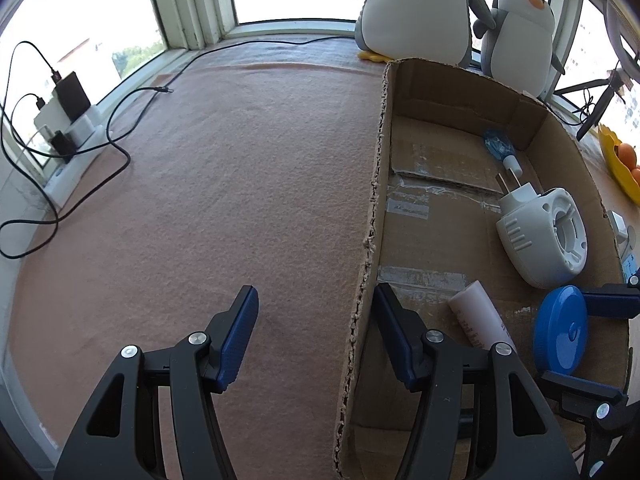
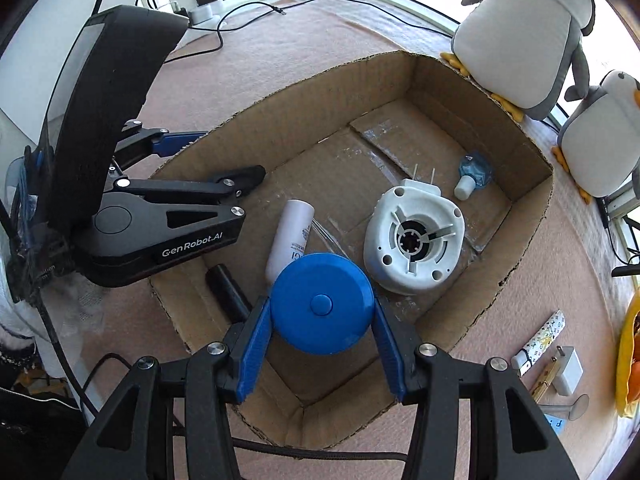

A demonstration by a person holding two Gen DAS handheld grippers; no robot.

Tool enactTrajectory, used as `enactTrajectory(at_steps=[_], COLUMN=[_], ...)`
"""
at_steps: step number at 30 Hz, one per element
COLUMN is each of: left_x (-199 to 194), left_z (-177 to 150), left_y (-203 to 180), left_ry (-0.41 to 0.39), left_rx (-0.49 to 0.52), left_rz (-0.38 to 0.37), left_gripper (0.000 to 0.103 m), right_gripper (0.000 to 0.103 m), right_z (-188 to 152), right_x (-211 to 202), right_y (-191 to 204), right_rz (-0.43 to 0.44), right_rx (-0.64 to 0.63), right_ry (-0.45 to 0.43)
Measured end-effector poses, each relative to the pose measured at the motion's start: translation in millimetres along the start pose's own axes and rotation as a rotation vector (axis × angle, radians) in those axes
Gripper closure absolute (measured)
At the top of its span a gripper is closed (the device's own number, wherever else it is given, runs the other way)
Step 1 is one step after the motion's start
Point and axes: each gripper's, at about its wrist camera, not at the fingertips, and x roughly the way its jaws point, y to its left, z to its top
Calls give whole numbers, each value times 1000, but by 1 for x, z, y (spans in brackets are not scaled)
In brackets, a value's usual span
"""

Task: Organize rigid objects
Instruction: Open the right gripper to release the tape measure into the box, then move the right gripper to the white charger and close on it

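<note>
Our right tongs are pinching a round blue disc from both sides, and we hold it over the near end of the cardboard box. Our left tongs sit across the box's left wall, one finger outside and one inside. We think they steady the box, but the fingers look spread with a gap on each side of the wall, so we cannot tell if they squeeze it. Inside the box lie a white tube, a black stick, a big white plug thing and a small blue bottle. We think we are at the step of putting the disc in. Next we should lower it to the bare floor by the tube, then let go. More small things wait outside on the pink cloth.
</note>
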Motion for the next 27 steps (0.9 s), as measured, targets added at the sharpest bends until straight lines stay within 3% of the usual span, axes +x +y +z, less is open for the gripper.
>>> enactTrajectory(at_steps=[4,6,9,15,19,27], left_x=[-1,-1,-2,-1,-1,1], left_z=[0,0,-1,1,3,3], left_y=[-4,-6,-8,-8,-10,-3], left_ry=[-1,-1,-10,-2,-11,-13], left_rx=[12,10,27,47,98,105], left_rz=[26,35,50,44,42,-12], left_gripper=[42,42,42,42,42,42], right_gripper=[56,48,47,47,47,47], right_z=[0,0,-2,-11,-22,-57], right_x=[-1,-4,-11,-39,-61,-75], right_y=[-4,-8,-15,-38,-55,-101], right_rz=[2,8,9,40,-28,-231], right_rx=[-6,4,21,174,306,536], right_ry=[-15,-23,-57,-141,-199,-141])
